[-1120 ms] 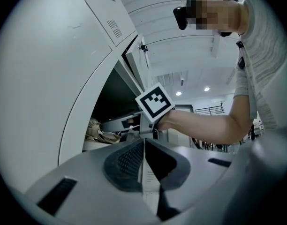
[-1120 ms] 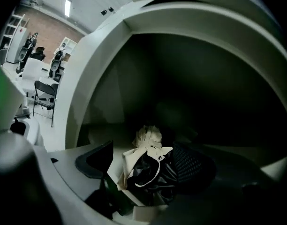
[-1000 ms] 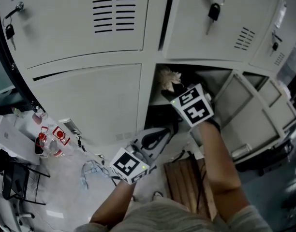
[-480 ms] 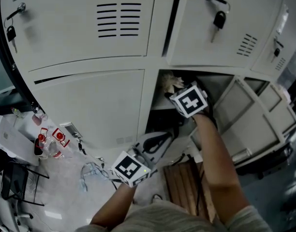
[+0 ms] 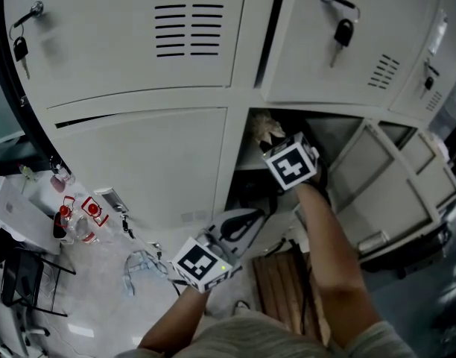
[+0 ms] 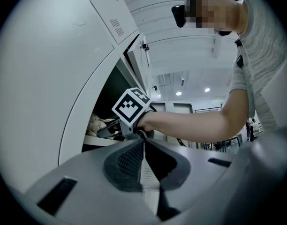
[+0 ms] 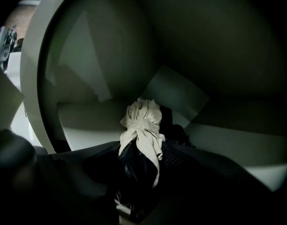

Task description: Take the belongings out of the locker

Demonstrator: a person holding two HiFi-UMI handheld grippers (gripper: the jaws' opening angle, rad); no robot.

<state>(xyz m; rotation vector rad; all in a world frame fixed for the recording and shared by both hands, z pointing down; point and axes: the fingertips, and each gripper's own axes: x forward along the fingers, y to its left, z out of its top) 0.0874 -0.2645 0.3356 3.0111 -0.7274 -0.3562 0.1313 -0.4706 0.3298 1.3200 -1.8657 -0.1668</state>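
A beige cloth (image 7: 142, 118) knotted over a dark garment lies on the shelf of the open lower locker (image 5: 340, 129). The cloth (image 5: 265, 129) shows at the locker's mouth in the head view, and the cloth (image 6: 97, 123) shows on the shelf in the left gripper view. My right gripper (image 7: 141, 158) reaches inside. Its jaws have just been closing, and the bundle fills the gap between the pads. In the head view its marker cube (image 5: 290, 162) hides the tips. My left gripper (image 6: 143, 146) is shut and empty, held low outside the locker, also in the head view (image 5: 239, 226).
The locker's door (image 5: 377, 192) swings open to the right. Closed lockers with hanging keys (image 5: 343, 32) stand above and to the left. A wooden slatted stand (image 5: 284, 278) sits below the arm. At the far left, a table (image 5: 19, 207) holds bottles. A cable (image 5: 142, 263) lies on the floor.
My right gripper has gone a little deeper and lower into the locker, onto the cloth bundle. The left gripper has stayed where it was.
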